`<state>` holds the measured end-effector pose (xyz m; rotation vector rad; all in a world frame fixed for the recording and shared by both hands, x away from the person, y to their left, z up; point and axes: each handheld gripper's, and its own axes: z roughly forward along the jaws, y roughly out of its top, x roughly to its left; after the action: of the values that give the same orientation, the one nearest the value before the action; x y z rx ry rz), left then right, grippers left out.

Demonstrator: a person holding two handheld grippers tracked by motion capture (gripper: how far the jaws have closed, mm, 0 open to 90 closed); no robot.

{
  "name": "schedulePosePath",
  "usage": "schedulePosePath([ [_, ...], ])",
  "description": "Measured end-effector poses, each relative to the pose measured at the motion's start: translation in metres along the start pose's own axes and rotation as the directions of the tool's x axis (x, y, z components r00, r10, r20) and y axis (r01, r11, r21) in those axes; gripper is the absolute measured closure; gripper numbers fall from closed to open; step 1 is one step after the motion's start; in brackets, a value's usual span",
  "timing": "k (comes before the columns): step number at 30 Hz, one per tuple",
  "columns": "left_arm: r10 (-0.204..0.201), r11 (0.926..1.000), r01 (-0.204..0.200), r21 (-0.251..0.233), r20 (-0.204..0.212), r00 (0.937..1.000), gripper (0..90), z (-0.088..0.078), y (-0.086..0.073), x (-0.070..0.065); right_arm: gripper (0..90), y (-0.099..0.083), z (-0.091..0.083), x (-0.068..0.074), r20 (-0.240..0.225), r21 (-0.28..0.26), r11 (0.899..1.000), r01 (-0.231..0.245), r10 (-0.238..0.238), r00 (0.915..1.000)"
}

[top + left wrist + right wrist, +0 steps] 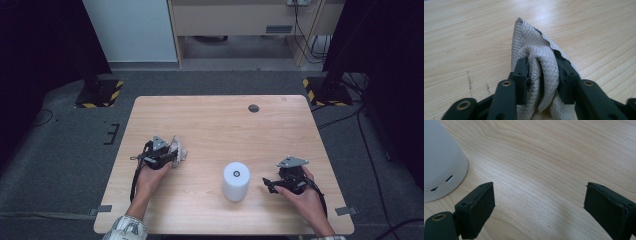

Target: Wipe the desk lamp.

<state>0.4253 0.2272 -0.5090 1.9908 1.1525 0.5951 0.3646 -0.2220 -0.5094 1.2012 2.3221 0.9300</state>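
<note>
Left gripper [172,155] is held low over the table [215,120], forearm angled in from the near edge, jaws closed on a bunched cloth [536,65] at table left. Right gripper [267,185] is kept level beside the white cylinder [236,180], jaws spread wide, nothing between.

Quilted cloth [537,62]; matt wooden table [461,37].

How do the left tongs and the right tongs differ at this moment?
The left tongs have a bunched, quilted grey cloth between their jaws, while the right tongs hold nothing. The left jaws stand narrow around the cloth; the right jaws stand wide apart, near the white cylinder. Both have black jaws and sit low over the wooden table.
</note>
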Motion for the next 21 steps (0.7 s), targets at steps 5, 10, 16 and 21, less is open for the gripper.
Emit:
schedulePosePath([
  [5, -0.017, 0.9996, 0.017, -0.022, -0.005, 0.9999, 42.7, -0.001, 0.001, 0.0, 10.0, 0.0, 0.0, 0.0, -0.004, 0.008, 1.0, 0.001, -0.001, 1.0],
  [10, -0.033, 0.9976, 0.033, -0.06, 0.002, 0.9995, 19.3, -0.009, 0.005, 0.0, 9.9, -0.001, 0.001, -0.001, -0.004, 0.011, 1.0, 0.001, -0.001, 1.0],
  [16, -0.026, 0.9943, 0.027, -0.103, 0.006, 0.9996, 4.3, -0.03, 0.01, -0.008, 9.9, -0.001, 0.0, -0.002, 0.001, 0.002, 1.0, -0.006, 0.006, 1.0],
  [21, 0.002, 0.9916, 0.001, -0.13, 0.026, 0.9997, 2.6, -0.048, 0.008, -0.016, 9.5, -0.001, 0.0, -0.002, 0.008, 0.001, 1.0, -0.006, 0.006, 0.9999],
])
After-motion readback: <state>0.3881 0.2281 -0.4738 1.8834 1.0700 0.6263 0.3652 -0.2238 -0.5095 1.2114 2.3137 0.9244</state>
